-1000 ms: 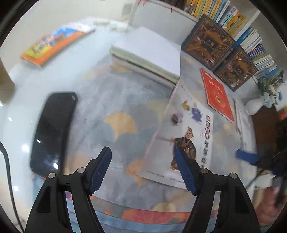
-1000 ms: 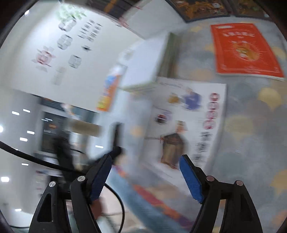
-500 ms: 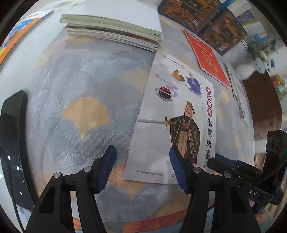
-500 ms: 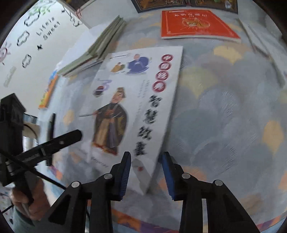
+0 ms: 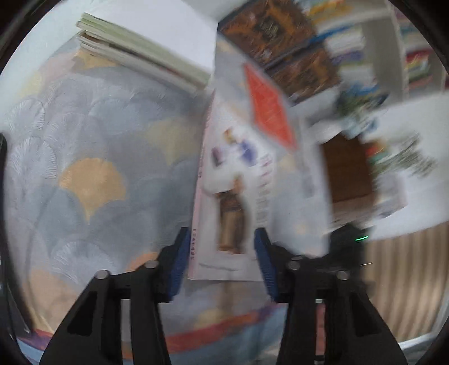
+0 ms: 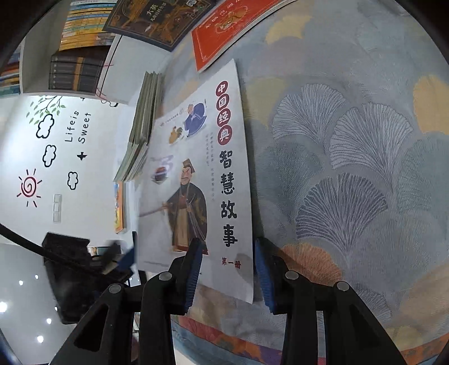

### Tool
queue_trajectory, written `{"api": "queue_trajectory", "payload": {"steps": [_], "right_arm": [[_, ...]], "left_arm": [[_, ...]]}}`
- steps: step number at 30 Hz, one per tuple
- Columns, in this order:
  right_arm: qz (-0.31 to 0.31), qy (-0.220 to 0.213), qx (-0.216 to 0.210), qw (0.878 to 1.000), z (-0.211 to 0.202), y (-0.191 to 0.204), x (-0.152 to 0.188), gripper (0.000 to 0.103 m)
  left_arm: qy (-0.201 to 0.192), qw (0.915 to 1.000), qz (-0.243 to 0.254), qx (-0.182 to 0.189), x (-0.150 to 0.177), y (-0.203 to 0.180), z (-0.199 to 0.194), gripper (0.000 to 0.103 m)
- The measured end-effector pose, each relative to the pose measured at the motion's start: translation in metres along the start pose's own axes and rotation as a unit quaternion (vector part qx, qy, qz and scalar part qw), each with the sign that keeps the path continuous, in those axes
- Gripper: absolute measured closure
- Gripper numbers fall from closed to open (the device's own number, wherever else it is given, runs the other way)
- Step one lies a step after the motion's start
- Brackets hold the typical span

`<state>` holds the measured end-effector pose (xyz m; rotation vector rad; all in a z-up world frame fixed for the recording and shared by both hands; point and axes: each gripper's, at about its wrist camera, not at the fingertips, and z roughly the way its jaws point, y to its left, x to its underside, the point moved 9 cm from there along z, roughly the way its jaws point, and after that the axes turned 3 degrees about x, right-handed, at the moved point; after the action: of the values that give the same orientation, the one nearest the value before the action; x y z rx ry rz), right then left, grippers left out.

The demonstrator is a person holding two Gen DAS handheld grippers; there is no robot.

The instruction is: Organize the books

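Nearest to you, both tools bracket the near edge of the same thin storybook. Your right tool has its blue pads closed most of the way around the book's near right corner; the left pad lies over the cover and the right pad sits just off the edge, so a pinch on that corner looks likely, though you cannot tell from this view that the pads actually press. Your left tool has just been closing, with the book's near left part between its pads; the picture is smeared, and whether the pads touch the cover yet cannot be told. Two holds on one floppy, wide book make sense: a single corner grip would probably let it sag or fold.

The storybook lies flat on the ginkgo-leaf tablecloth that covers the counter, near its front edge, where an orange and blue border runs. Its cover shows a robed figure and reads 中国经典 in red discs, then 智慧故事, and 第一册 in small red print at the bottom.

Beyond it, toward the far side of the counter, a stack of thin books lies by the storybook's far left corner, probably the pile it should join. A red booklet lies just past the storybook's far edge, and a dark ornate book leans in front of the bookshelf. On the wall to the left, a decal reads "Lifeis Sweet".
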<state>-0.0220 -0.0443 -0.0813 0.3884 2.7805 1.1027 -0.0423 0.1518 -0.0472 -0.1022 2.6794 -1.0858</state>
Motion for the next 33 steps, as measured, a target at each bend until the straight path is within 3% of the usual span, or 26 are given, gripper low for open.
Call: {"api": "queue_trajectory", "payload": {"steps": [1, 2, 5, 8, 12, 15, 19, 20, 21, 22, 24, 25, 28, 31, 33], "right_arm": [[-0.002, -0.002, 0.002, 1.000, 0.000, 0.000, 0.001, 0.066], [-0.003, -0.004, 0.004, 1.000, 0.000, 0.000, 0.001, 0.066], [-0.004, -0.008, 0.008, 1.000, 0.000, 0.001, 0.003, 0.066], [0.016, 0.012, 0.000, 1.000, -0.002, 0.001, 0.006, 0.066], [0.061, 0.015, -0.036, 0.997, -0.023, -0.011, 0.013, 0.042], [0.084, 0.019, -0.078, 0.993, -0.023, -0.009, 0.015, 0.032], [0.119, 0.028, -0.151, 0.981, -0.010, 0.003, 0.010, 0.033], [0.124, 0.028, -0.159, 0.979, -0.008, 0.006, 0.008, 0.037], [0.129, 0.028, -0.161, 0.978, -0.005, 0.007, 0.005, 0.051], [0.131, 0.022, -0.157, 0.979, -0.004, 0.008, 0.001, 0.065], [0.111, 0.007, -0.131, 0.985, -0.009, 0.010, -0.004, 0.076], [0.086, -0.002, -0.111, 0.990, -0.011, 0.014, -0.006, 0.078], [0.005, -0.017, -0.033, 0.999, -0.014, 0.029, -0.005, 0.078], [-0.073, -0.033, 0.030, 0.996, -0.020, 0.049, -0.002, 0.078], [-0.111, -0.046, 0.048, 0.992, -0.030, 0.061, 0.001, 0.078]], "left_arm": [[0.015, 0.9999, 0.003, 0.000, 0.005, -0.002, 0.012, 0.088], [0.023, 0.9997, 0.005, -0.001, 0.007, -0.002, 0.019, 0.091], [0.026, 0.9995, 0.016, -0.007, 0.004, -0.012, 0.038, 0.092], [0.024, 0.9985, -0.007, 0.049, -0.004, -0.025, 0.034, 0.093], [0.032, 0.9913, -0.037, 0.123, -0.015, -0.044, 0.025, 0.093], [0.039, 0.9869, -0.052, 0.148, -0.024, -0.051, 0.027, 0.093], [0.052, 0.9767, -0.093, 0.187, -0.024, -0.044, 0.025, 0.093], [0.055, 0.9743, -0.102, 0.193, -0.024, -0.041, 0.024, 0.093], [0.057, 0.9734, -0.109, 0.193, -0.023, -0.037, 0.023, 0.093], [0.060, 0.9763, -0.108, 0.178, -0.023, -0.033, 0.024, 0.093], [0.059, 0.9870, -0.075, 0.130, -0.024, -0.027, 0.023, 0.095], [0.058, 0.9929, -0.046, 0.093, -0.024, -0.027, 0.023, 0.095], [0.055, 0.9974, 0.013, 0.044, -0.023, -0.034, 0.022, 0.095], [0.039, 0.9950, 0.091, -0.011, -0.024, -0.049, 0.018, 0.093], [0.021, 0.9922, 0.122, -0.014, -0.029, -0.064, 0.008, 0.093]]}}
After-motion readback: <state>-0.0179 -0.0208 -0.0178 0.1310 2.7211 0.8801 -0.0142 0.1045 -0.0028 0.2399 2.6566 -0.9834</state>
